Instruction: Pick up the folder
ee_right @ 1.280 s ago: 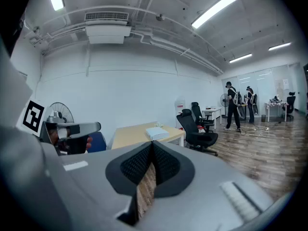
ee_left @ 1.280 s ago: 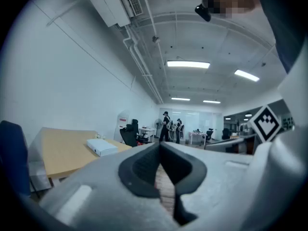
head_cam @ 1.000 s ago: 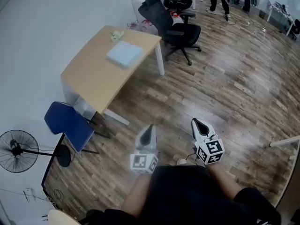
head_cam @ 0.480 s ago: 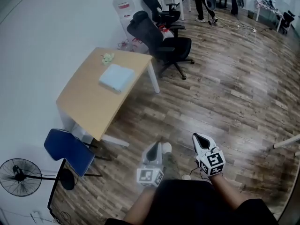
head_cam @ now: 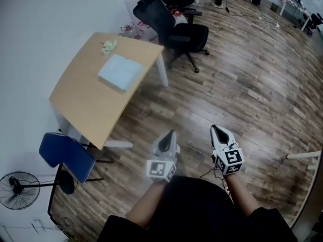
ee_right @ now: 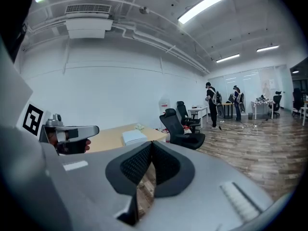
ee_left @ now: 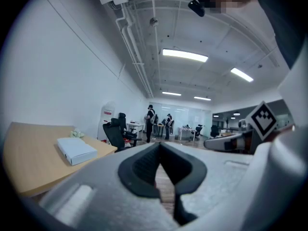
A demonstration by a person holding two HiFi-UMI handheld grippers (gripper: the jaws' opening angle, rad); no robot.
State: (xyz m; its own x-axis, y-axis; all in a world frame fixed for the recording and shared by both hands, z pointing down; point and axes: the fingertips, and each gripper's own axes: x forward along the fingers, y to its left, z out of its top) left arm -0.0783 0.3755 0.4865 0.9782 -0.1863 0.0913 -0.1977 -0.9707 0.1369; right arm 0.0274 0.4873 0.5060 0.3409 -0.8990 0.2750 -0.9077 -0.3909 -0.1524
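Observation:
The folder (head_cam: 120, 72) is a pale blue-white flat box lying on the far half of a wooden table (head_cam: 86, 110); it also shows in the left gripper view (ee_left: 76, 150) and the right gripper view (ee_right: 134, 137). My left gripper (head_cam: 171, 133) and right gripper (head_cam: 214, 129) hang over the wood floor near my body, well short of the table. Both are shut with nothing between the jaws. The left gripper (ee_left: 159, 146) points level across the room; the right gripper (ee_right: 151, 145) tilts slightly down.
A black office chair (head_cam: 174, 32) stands past the table's far corner. A blue chair (head_cam: 65, 153) sits at the table's near end, with a floor fan (head_cam: 17, 185) beside it. People stand far off (ee_right: 211, 105). A small pale object (head_cam: 108, 46) lies beyond the folder.
The table and folder have shifted left and nearer in the head view as I walk forward. Both grippers stay shut and keep their place before my body.

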